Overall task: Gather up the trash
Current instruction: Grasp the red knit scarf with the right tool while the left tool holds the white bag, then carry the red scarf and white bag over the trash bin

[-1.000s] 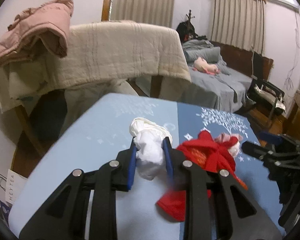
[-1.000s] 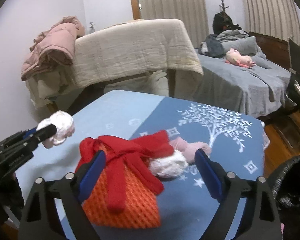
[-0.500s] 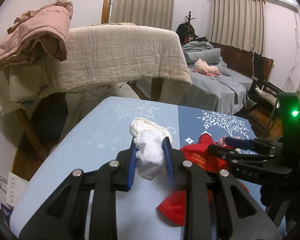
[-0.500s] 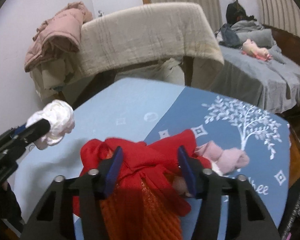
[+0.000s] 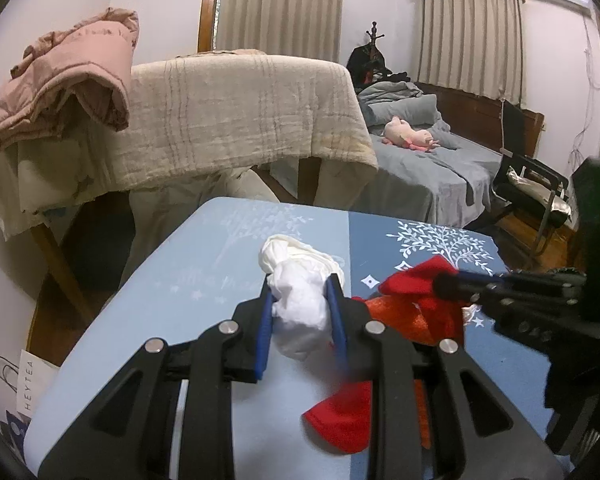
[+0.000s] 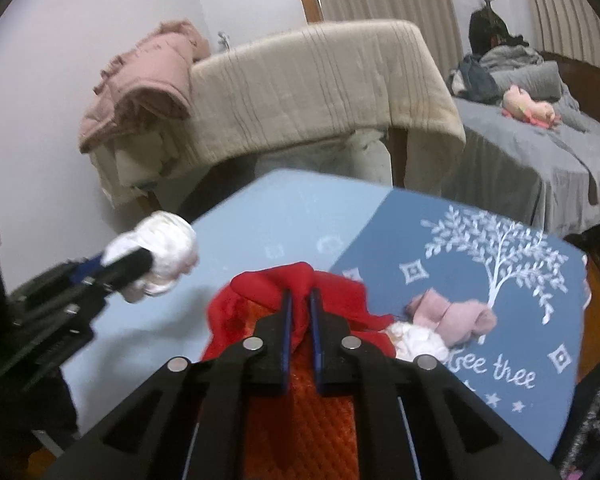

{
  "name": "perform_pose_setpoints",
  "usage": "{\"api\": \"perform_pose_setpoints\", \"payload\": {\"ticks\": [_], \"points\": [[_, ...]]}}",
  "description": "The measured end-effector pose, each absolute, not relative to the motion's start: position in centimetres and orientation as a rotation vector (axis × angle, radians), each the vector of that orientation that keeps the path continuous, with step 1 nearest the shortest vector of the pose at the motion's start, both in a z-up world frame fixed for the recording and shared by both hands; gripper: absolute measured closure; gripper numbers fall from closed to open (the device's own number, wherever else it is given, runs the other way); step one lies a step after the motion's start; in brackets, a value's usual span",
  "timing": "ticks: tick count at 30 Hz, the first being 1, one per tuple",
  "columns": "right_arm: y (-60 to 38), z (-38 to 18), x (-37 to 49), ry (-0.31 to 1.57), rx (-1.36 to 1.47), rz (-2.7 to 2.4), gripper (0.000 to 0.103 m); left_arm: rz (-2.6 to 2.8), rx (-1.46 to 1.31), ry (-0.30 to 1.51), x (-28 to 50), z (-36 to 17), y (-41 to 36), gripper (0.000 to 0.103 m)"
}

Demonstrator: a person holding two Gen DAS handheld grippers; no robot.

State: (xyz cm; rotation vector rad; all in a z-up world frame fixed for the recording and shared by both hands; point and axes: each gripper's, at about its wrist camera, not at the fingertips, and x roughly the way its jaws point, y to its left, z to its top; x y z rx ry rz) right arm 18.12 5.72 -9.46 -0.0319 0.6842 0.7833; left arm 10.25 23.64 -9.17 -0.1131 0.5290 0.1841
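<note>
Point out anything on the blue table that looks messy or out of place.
Loose trash lies on the table: a pink wad and a white wad sit crumpled beside the red and orange mesh bag, whose red top is bunched up. Nothing looks spilled or broken.

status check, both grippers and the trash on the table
Left gripper shut on white tissue wad. Right gripper just closed on red bag. Pink and white scraps left on table.
</note>
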Motion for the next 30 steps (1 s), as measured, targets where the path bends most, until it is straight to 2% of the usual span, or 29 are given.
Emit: {"api": "perform_pose_setpoints", "payload": {"ticks": [13,30], "points": [[1.2,-3.5,15.5,0.569,0.038,0.76,0.095,0.151,-0.09,0.471,9.0,-6.0,20.2,0.078],[-6.8,-2.3,13.0,0.544,0.054,0.616,0.095,0.012,-0.068,0.462,8.4,-4.6,13.3,0.078]]}}
